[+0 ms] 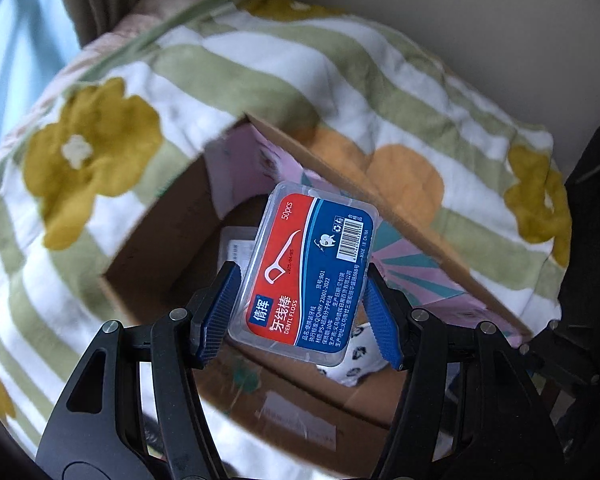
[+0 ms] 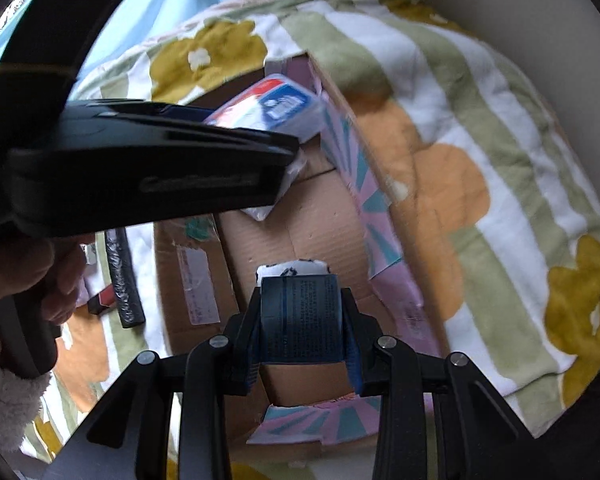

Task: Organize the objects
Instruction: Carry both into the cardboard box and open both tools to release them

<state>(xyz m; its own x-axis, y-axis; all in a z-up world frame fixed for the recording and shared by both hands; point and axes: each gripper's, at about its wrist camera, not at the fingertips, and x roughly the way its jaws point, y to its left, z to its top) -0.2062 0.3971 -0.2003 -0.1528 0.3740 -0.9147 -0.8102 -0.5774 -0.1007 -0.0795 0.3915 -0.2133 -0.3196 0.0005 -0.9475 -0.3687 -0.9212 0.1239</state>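
Cardboard box [image 1: 152, 248] lies open on the flowered blanket [image 1: 100, 128]. Left gripper [image 1: 300, 312] pinches the dental floss case [image 1: 306, 268] above it; right gripper [image 2: 302, 320] clamps a blue packet [image 2: 300, 316]. Lower each inside the walls, then release.

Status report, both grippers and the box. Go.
Left gripper shut on floss case, over the open cardboard box. Right gripper shut on small blue pack, also above the box. Nothing in the way.
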